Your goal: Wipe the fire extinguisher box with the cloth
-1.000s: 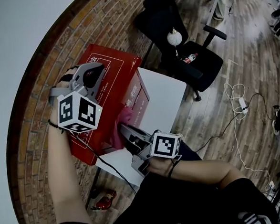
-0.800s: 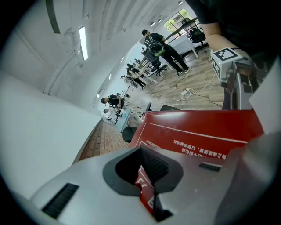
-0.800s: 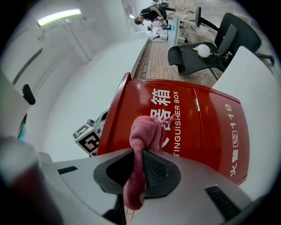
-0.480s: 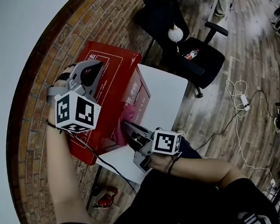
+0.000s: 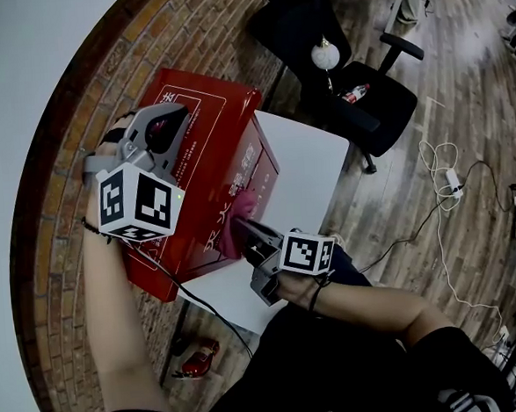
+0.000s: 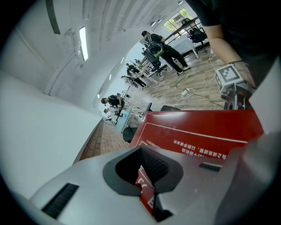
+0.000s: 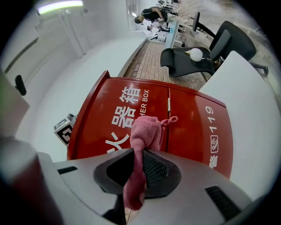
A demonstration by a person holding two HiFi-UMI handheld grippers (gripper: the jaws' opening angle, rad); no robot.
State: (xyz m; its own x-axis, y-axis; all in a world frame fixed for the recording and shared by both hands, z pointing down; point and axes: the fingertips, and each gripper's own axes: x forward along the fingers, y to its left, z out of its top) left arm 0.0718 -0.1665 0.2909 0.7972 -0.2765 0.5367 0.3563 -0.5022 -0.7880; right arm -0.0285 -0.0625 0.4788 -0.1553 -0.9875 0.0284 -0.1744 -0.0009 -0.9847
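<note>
Our right gripper (image 7: 142,162) clamps the soft pink cloth (image 7: 147,132) against the front of the red metal box (image 7: 189,118), straight ahead. Our left gripper (image 6: 147,184), jaws together, sits on top.

The fire extinguisher box (image 5: 204,130) stands on the table (image 5: 308,166), chair (image 5: 370,105) beyond.

Open-plan office: black swivel chair (image 5: 392,112), plank floor (image 5: 469,80), people (image 6: 154,47) by distant desks (image 7: 175,33).
</note>
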